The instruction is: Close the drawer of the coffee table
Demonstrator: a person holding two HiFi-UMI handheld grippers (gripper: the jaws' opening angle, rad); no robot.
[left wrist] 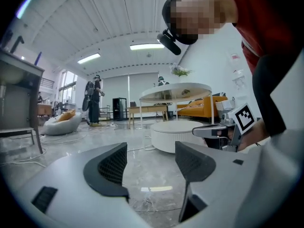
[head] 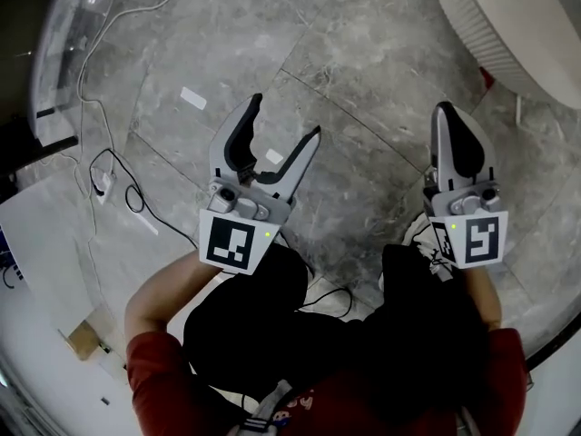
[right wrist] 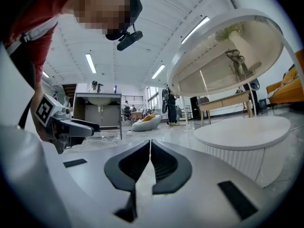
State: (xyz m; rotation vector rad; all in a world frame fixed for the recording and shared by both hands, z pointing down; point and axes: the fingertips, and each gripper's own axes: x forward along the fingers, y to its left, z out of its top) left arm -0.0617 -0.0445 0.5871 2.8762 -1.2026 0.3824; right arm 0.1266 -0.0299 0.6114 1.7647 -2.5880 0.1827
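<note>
Landmark: round white desk (head: 508,25) with a ribbed side wall and a flat top, standing on the grey marble floor (head: 363,89). No drawer can be made out on it in any view.

Left gripper (head: 287,114): over the floor, well apart from the desk, on the far side of the right gripper from it. Fingers released, the 2 tips spread wide with only floor showing between them. The left gripper view looks level across the floor. The desk sits beyond the gap, a little toward the right-hand finger.

Right gripper (head: 445,112): the nearer of the 2 to the desk, near its edge but not touching it. Fingers clenched, pads pressed together along a thin seam with nothing between. In the right gripper view the desk lies to the right of the fingers. A second round top (right wrist: 228,56) stands above the desk on thin white posts and is seen from below.

Person: red sleeves, dark trousers, 1 gripper in each hand, both pointing away from the body.

White tape strip (head: 192,97): on the floor beyond the left gripper, on the side away from the desk.

Orange sofa (left wrist: 209,106): behind the desk in the left gripper view. Standing person (left wrist: 94,101): far off, left of the desk.
</note>
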